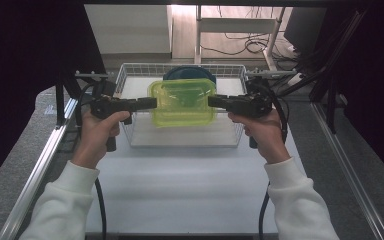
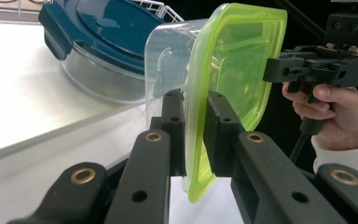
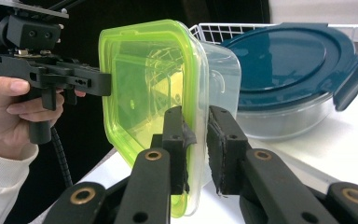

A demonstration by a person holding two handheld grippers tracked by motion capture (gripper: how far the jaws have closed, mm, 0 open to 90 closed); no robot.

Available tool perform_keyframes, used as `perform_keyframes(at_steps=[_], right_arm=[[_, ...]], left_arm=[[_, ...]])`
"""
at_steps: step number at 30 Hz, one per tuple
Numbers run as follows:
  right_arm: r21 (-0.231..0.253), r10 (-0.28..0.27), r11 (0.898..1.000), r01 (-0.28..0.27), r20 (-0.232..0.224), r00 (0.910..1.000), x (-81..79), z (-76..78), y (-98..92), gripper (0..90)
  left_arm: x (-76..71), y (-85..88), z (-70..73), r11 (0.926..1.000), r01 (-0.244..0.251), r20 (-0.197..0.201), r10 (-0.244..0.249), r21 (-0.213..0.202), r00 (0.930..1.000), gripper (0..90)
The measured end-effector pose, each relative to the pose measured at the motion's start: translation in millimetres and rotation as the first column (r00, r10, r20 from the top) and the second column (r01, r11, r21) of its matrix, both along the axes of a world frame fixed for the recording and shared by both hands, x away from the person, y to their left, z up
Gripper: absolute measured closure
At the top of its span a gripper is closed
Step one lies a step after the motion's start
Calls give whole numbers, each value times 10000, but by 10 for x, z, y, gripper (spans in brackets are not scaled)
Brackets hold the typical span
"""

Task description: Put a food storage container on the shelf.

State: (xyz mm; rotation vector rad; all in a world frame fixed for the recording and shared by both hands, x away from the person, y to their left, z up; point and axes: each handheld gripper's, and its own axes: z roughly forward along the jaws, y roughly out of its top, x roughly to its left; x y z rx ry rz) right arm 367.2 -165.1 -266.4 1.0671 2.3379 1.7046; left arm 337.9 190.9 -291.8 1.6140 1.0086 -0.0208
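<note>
A clear plastic container with a lime-green lid (image 1: pixel 182 102) hangs above the wire basket (image 1: pixel 130 72), held between both grippers. My left gripper (image 1: pixel 152 103) is shut on its left rim, and in the left gripper view the jaws (image 2: pixel 196 107) pinch the green lid edge (image 2: pixel 237 60). My right gripper (image 1: pixel 212 101) is shut on the opposite rim, its pads clamped on the lid edge (image 3: pixel 140 79) in the right gripper view (image 3: pixel 198 121). The container is roughly level in the high view.
A round glass container with a dark teal clip lid (image 1: pixel 189 72) sits in the back of the white wire basket. The basket stands on a white table (image 1: pixel 180 185). Metal rails (image 1: pixel 40 165) run along both table sides, with dark curtains beyond.
</note>
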Motion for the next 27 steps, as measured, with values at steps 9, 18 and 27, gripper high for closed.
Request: perform_keyframes(at_steps=[9, 18, 27], right_arm=[[27, -172, 9998, 172, 5, 9999, 146, 85, -16, 773], [131, -498, 9987, 500, -195, 9986, 333, 194, -68, 779], [157, -665, 9976, 671, -334, 9972, 449, 317, -99, 780]], left_arm=[[167, -41, 137, 9998, -58, 58, 57, 165, 10000, 799], [381, -101, 269, 9999, -2, -96, 3, 105, 10000, 799], [526, -135, 434, 9996, 18, -194, -13, 286, 9998, 799]])
